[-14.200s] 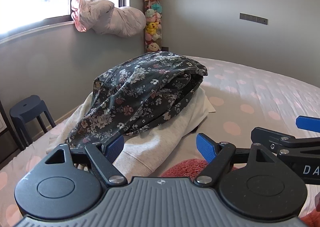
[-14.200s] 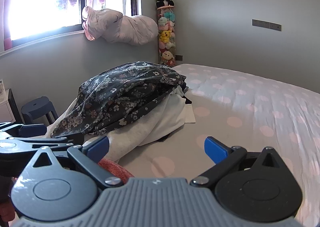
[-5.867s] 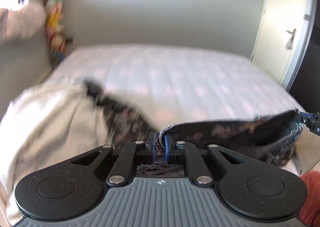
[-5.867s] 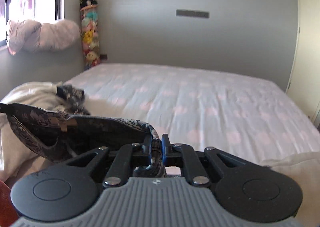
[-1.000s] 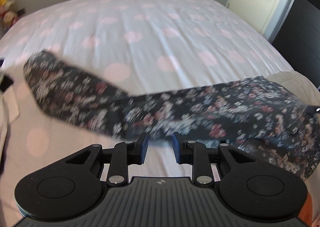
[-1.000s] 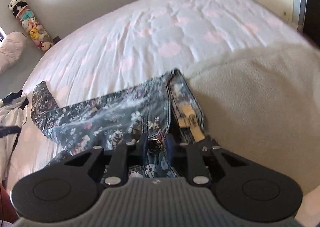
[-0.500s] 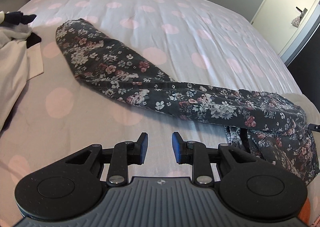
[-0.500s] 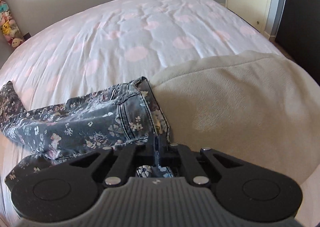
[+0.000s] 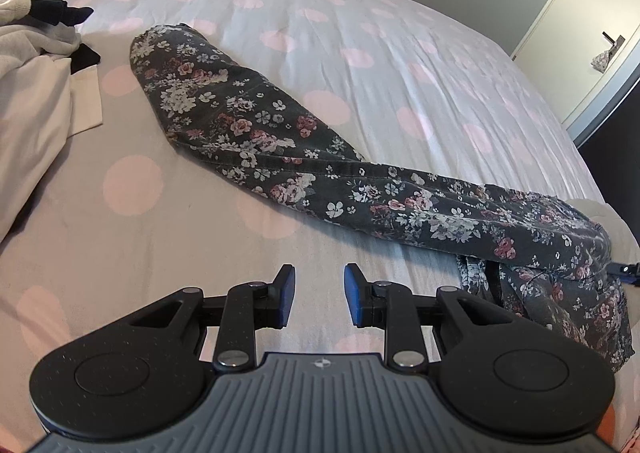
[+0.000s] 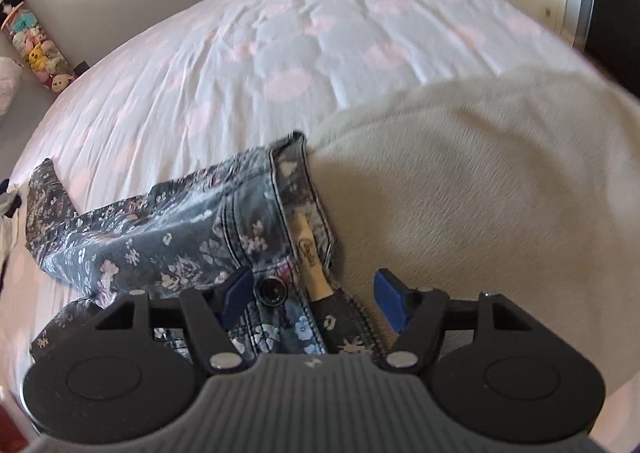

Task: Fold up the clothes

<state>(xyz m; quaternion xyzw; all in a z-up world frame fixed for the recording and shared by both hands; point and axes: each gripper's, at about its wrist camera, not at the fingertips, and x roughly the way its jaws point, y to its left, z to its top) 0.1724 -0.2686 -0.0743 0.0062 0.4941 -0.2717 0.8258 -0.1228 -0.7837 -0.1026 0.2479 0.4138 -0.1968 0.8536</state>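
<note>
Dark floral jeans (image 9: 280,157) lie stretched across the polka-dot bed, legs running to the far left and waist bunched at the right. My left gripper (image 9: 318,295) is open and empty over bare sheet, just in front of the legs. In the right wrist view the waistband (image 10: 288,213) with its button (image 10: 271,291) and paper tag lies directly under my right gripper (image 10: 314,293), which is open with its fingers spread over the fabric. The waistband's edge rests against a cream blanket (image 10: 480,189).
A pile of white clothes (image 9: 32,93) with a dark item on top sits at the bed's left edge. Bedsheet (image 9: 360,33) stretches beyond the jeans. A door (image 9: 592,13) stands at the far right. Stuffed toys (image 10: 36,53) stand in the far corner.
My right gripper, shut on the waistband half a second ago, has opened and let it go. The left gripper stays open and has drawn slightly closer to the jeans' legs.
</note>
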